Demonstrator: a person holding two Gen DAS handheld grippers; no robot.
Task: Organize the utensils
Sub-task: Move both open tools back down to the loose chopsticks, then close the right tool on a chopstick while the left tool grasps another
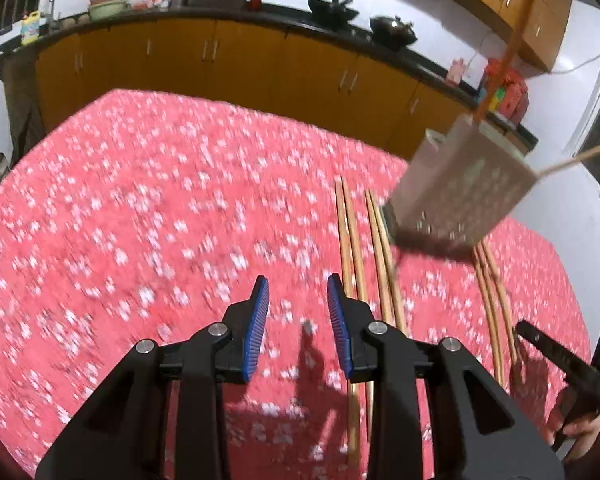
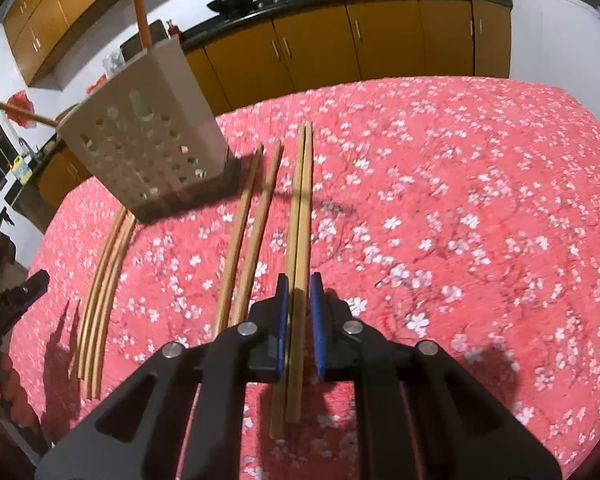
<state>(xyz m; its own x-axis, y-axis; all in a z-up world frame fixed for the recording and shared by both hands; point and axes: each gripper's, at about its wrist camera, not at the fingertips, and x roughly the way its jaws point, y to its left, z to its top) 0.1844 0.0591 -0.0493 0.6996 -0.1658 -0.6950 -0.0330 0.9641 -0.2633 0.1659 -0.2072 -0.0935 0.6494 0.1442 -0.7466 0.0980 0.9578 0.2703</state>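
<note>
Right now my right gripper [image 2: 299, 312] points toward 12 o'clock, low over the red flowered surface [image 2: 460, 200], its blue pads [image 2: 318, 320] set on either side of one pair of chopsticks [image 2: 300, 220]. A sliver of gap shows on each side of the sticks, so I cannot tell whether the pads are truly clenched on them. That pair runs straight away from me toward 12 o'clock. A second pair [image 2: 248, 240] lies just beside it at 11 o'clock, and a curved bundle of sticks [image 2: 104, 276] lies well apart at 9 o'clock. The perforated grey utensil holder [image 2: 148, 148] stands at 10 o'clock, near the far ends of the sticks, with an orange handle [image 2: 140, 4] rising out of it.

My left gripper [image 1: 298, 300] is released, jaws spread wide, hovering above bare cloth and also aimed toward 12 o'clock, with chopsticks [image 1: 350, 236] just beside its right finger.
</note>
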